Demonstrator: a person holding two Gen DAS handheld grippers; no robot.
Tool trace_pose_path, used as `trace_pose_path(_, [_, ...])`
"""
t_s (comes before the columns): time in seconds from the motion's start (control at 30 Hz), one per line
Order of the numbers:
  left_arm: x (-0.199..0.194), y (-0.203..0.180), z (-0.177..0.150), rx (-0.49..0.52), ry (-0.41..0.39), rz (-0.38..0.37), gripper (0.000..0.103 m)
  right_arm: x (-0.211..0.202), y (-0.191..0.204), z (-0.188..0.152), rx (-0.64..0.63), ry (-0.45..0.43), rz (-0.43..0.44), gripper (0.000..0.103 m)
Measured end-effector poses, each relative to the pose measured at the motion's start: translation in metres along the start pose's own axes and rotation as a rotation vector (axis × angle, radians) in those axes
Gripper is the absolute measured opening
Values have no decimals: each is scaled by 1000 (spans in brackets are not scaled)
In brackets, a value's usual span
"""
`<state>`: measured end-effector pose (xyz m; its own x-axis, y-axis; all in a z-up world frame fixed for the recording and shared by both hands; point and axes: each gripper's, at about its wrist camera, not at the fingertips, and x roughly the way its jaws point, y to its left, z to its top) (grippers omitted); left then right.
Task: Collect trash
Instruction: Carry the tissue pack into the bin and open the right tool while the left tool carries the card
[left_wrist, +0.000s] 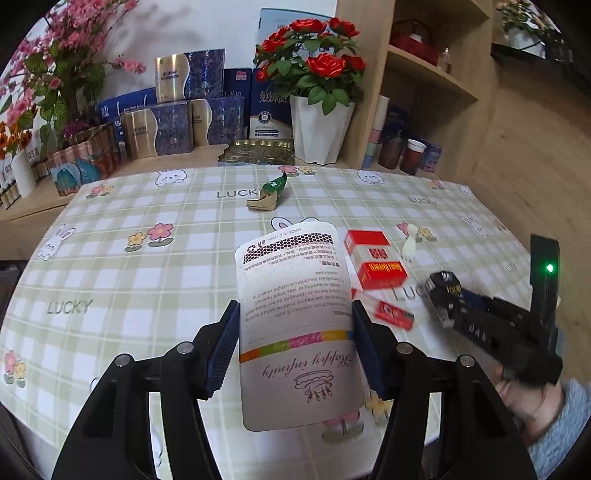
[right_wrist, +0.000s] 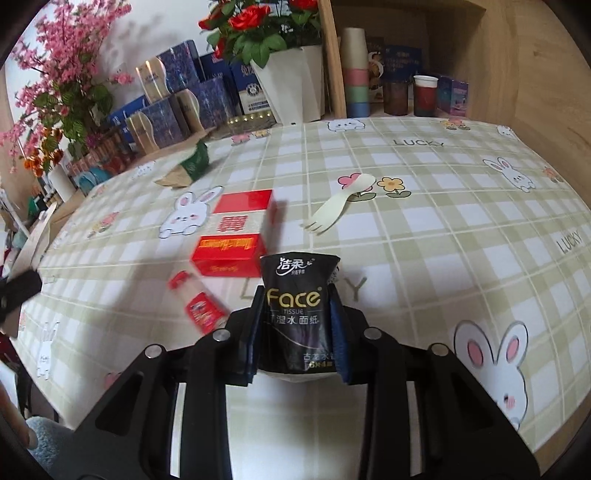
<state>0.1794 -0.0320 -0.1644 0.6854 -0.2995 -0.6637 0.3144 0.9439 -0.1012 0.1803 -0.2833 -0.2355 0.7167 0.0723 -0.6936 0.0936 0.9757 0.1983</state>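
Left fingers (left_wrist: 294, 345) clamp a white card (left_wrist: 295, 325), right fingers (right_wrist: 297, 332) clamp a tissue pack (right_wrist: 297, 314), both above the counter (right_wrist: 443, 258).

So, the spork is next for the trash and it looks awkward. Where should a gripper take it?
Grip the spork across its narrow handle midsection, coming from above. It lies flat on the tablecloth with clear space on both long sides; the bowl and tines are wider.
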Motion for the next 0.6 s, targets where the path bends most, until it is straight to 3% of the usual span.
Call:
trace_pose_path(0.27, [-52, 8, -33, -38, -6, -24, 58, -53, 30, -36, -60, -29, 89, 34])
trace_pose_path(0.6, [-100, -4, -60, -32, -25, -50, 59, -90, 57, -116, -94, 53, 146, 34])
